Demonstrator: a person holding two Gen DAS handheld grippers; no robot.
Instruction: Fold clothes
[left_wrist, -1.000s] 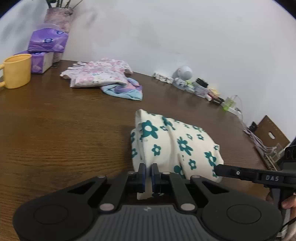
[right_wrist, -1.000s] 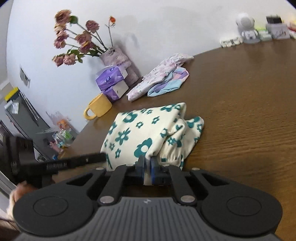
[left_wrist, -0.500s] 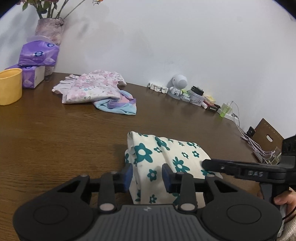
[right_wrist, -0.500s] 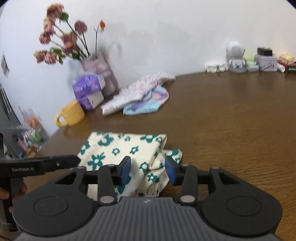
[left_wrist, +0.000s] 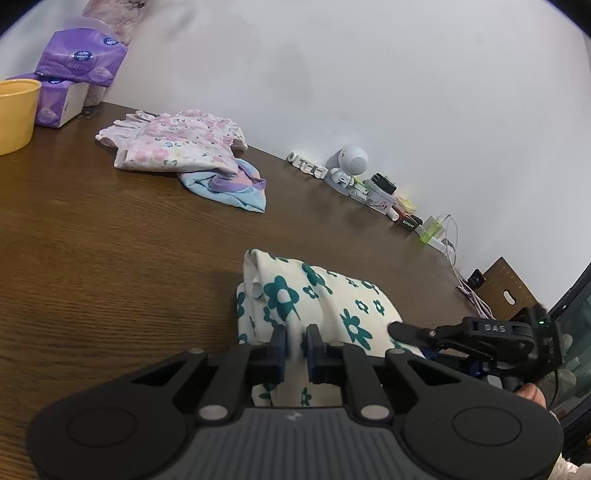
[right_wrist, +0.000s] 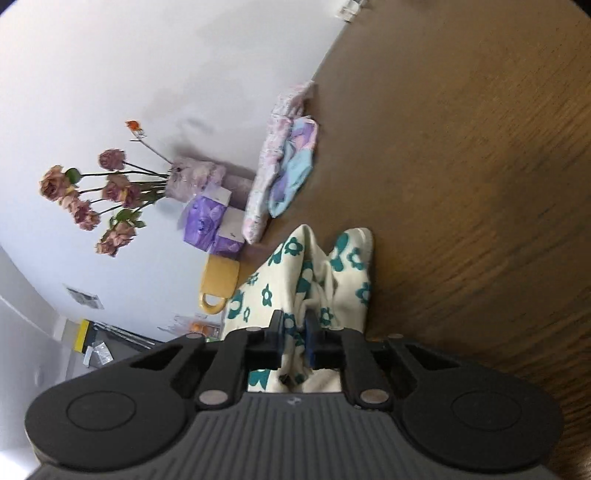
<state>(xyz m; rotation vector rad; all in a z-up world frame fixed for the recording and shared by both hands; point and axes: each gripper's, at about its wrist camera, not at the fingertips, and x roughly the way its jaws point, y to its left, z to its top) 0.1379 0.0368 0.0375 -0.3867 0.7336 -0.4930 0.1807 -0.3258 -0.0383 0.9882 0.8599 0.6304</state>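
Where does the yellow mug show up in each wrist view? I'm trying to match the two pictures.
Left wrist view: the yellow mug sits at the far left edge, cut off by the frame, beside the purple tissue packs.
Right wrist view: the mug is left of centre, lying sideways in the rolled picture, just left of the green-flowered garment.
Shared landmark: the purple tissue packs next to the mug.

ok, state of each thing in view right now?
left hand-held gripper: shut on floral cloth
right hand-held gripper: shut on floral cloth
floral cloth: bunched, partly folded
pink clothes: folded, on table
blue garment: crumpled, under pink clothes
mug: upright
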